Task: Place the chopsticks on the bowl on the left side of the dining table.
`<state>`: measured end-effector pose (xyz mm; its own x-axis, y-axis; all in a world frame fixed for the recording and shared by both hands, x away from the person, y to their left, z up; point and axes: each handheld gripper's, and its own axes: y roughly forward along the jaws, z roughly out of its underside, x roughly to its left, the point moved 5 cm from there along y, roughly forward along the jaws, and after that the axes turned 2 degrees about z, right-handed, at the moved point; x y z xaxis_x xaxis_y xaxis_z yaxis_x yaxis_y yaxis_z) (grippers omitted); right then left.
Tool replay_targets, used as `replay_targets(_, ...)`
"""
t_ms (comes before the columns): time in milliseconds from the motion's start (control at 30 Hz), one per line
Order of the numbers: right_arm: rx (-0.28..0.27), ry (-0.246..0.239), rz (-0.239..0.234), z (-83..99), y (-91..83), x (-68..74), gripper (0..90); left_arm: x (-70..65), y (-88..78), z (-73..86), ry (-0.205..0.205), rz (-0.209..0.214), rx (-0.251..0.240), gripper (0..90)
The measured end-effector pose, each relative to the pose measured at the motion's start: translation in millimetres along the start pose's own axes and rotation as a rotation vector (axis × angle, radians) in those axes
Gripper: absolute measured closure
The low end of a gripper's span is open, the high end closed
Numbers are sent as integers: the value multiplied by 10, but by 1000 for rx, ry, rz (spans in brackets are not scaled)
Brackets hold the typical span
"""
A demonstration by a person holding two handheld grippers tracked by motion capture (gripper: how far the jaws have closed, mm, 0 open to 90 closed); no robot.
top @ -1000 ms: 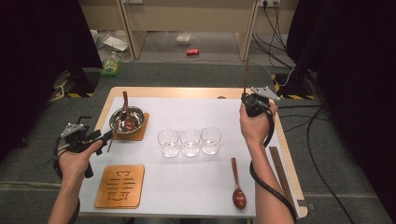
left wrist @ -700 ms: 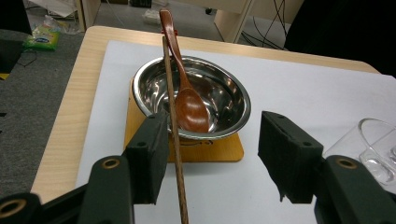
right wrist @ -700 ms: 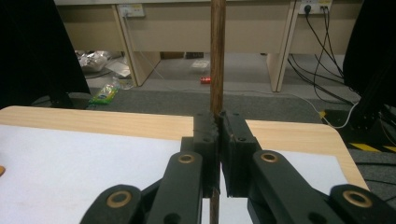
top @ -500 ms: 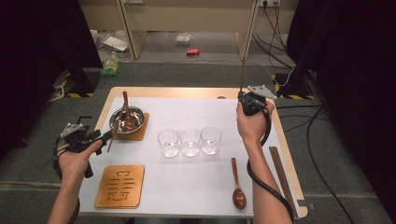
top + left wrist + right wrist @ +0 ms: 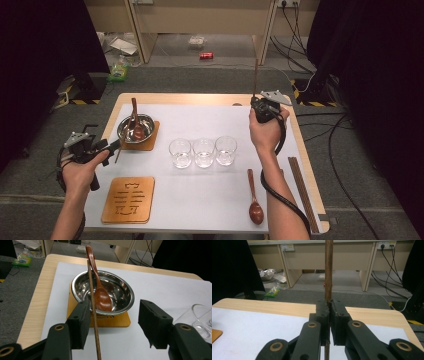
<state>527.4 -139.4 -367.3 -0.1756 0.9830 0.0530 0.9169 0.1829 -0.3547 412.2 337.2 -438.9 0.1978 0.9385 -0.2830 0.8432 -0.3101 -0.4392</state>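
My right gripper (image 5: 257,101) (image 5: 329,305) is shut on a dark wooden chopstick (image 5: 255,75) (image 5: 328,270), held upright above the table's far right part. At the left edge, my left gripper (image 5: 111,146) (image 5: 115,307) stands open and faces a steel bowl (image 5: 146,123) (image 5: 120,290). The bowl sits on an orange coaster (image 5: 150,142) (image 5: 120,321) with a brown wooden spoon (image 5: 136,127) (image 5: 101,296) in it. A second chopstick (image 5: 121,142) (image 5: 93,305) leans from the bowl's rim down past the left jaw's inner pad; the other pad is well clear of it.
Three empty glasses (image 5: 204,152) stand in a row mid-table. Another wooden spoon (image 5: 254,197) lies near the front right, and a pair of chopsticks (image 5: 302,195) lies along the right edge. A carved wooden coaster (image 5: 129,199) sits at the front left.
My right gripper has drifted slightly left with the upright chopstick. The left gripper and the bowl have not moved.
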Motion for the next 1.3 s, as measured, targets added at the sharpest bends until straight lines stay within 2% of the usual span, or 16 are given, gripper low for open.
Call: replay_targets(1300,-27,6,-39,-22,113,232,857,9,-13,-8,-4,1,-5,422)
